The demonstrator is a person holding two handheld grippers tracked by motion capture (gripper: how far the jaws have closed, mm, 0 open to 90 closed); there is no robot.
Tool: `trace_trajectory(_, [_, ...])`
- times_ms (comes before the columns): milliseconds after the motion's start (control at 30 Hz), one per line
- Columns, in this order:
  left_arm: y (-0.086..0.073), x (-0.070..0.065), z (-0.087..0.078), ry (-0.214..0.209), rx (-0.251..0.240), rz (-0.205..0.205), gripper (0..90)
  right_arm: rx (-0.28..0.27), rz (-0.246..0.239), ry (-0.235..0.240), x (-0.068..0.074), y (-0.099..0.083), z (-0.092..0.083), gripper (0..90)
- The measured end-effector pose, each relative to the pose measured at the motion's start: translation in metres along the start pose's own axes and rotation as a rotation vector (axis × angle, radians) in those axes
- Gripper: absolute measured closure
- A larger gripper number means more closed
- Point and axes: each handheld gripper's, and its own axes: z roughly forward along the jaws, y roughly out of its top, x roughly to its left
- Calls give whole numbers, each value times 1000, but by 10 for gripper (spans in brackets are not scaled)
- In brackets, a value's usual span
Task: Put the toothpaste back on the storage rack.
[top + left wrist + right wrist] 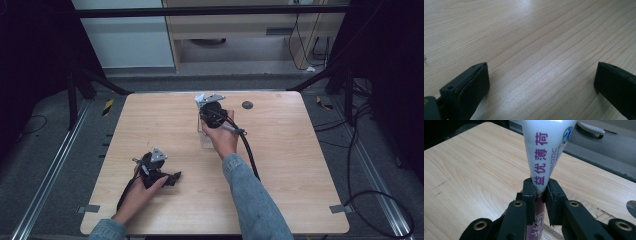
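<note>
My right gripper point(541, 188) is shut on a white squeeze tube point(546, 150) with purple printed characters, pinching it near its narrow lower end. The tube's flat wide end stands up past the jaws. In the high view the right gripper point(212, 114) is held over the far middle of the table, with the tube's white end point(200, 98) sticking out beyond it. A clear plastic container point(584, 208) lies just below and behind the jaws. My left gripper point(172, 178) rests low on the near left of the table. Its jaws point(541, 75) stand wide open over bare wood.
The light wooden table point(280, 165) has a small dark round disc point(247, 105) near its far edge, right of the right gripper. A black cable point(250, 152) trails from the right gripper along the sleeve. Metal rails and cables line the floor on both sides.
</note>
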Motion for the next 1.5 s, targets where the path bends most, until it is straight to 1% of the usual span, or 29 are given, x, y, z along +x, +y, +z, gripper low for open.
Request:
trace_trajectory(767, [0,0,0,0,0,0,0,-1,10,4,0,1,1,777])
trace_trajectory(1033, [0,0,0,0,0,0,0,-13,16,12,-2,2,-2,757])
trace_trajectory(1500, [0,0,0,0,0,0,0,-3,20,24,-4,0,-8,732])
